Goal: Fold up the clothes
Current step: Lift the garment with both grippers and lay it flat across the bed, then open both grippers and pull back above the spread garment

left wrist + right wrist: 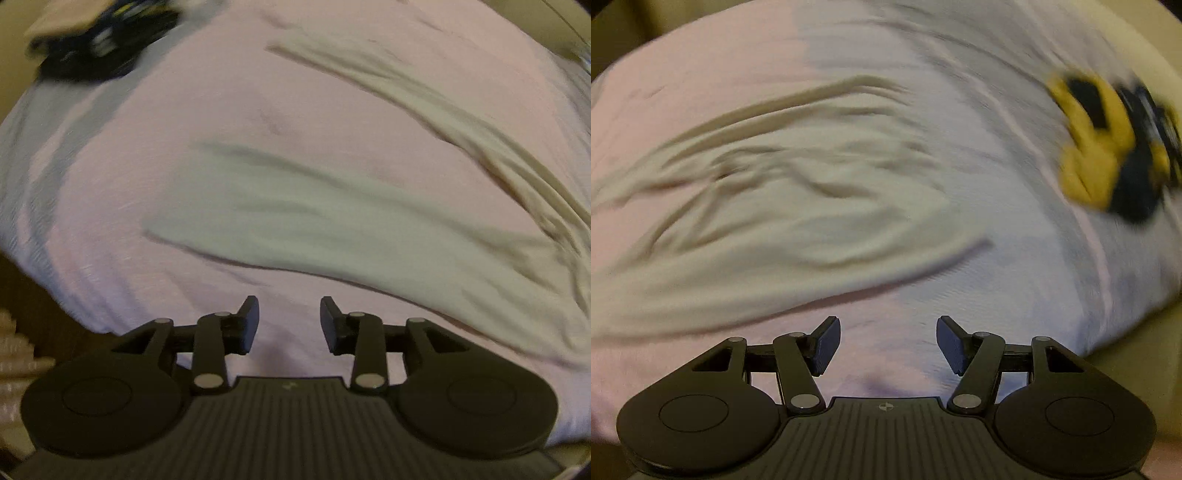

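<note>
**Both grippers hanging free above a cream garment on the bed**

Nearest the lens, the left gripper [289, 325] is pointing steeply down with its jaws parted and nothing between them; only the pale pink sheet of the bed [110, 221] is showing in the gap. In the other view, the right gripper [888, 345] is standing spread wide and equally empty, over the sheet near the bed's edge. A cream garment [775, 206] is lying rumpled across the middle of the bed, its long folds running slantwise, one blunt end reaching toward the right gripper. Another piece, yellow and dark [1108, 147], is sitting blurred toward a far corner of the bed, well apart from the cream one.

Judging by this, a regrasp is in hand. To do it well, each gripper should be coming down on a single outer edge of the cream garment, pinching one clean layer rather than a bunched ridge, then drawing the cloth flat before carrying one edge over the other.
</note>
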### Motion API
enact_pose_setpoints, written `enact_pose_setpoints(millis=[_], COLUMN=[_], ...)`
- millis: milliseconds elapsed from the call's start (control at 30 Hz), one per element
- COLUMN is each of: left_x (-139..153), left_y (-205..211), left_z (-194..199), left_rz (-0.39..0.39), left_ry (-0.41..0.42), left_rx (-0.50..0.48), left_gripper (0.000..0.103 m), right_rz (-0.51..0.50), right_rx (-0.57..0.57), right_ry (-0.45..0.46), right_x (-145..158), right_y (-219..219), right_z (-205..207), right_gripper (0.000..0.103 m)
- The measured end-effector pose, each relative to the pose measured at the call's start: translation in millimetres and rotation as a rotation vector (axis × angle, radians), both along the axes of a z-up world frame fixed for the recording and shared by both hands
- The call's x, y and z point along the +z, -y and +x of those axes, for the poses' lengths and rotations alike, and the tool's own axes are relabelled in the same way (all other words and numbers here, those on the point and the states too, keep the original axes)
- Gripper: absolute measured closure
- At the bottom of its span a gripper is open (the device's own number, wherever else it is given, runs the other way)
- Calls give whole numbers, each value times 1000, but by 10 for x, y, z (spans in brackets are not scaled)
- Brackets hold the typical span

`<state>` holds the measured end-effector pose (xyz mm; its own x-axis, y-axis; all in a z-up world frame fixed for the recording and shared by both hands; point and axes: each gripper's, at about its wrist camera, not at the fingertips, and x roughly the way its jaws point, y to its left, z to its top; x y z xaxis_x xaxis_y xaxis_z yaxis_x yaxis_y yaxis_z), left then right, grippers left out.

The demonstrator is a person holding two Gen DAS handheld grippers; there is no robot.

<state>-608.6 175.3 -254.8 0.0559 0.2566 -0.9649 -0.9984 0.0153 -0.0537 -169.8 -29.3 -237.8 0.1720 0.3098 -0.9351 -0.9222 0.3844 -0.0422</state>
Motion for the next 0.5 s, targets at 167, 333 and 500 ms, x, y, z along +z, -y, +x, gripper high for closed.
enact_pose_setpoints(millis=[167, 333, 500], left_x=[340, 580, 810], left_y=[285, 708, 1243], left_z=[526, 877, 1135], left_rz=[60, 126, 179], left_ry=[-2, -41, -41], left_rx=[-131, -155, -138], left_gripper=[68, 67, 66], right_rz=[15, 19, 38], right_rx=[138, 200, 246], right_ry=[-5, -17, -29], right_x=[235, 386, 546], right_y=[-46, 174, 545], right_z=[-355, -333, -161], right_gripper=[42, 42, 42])
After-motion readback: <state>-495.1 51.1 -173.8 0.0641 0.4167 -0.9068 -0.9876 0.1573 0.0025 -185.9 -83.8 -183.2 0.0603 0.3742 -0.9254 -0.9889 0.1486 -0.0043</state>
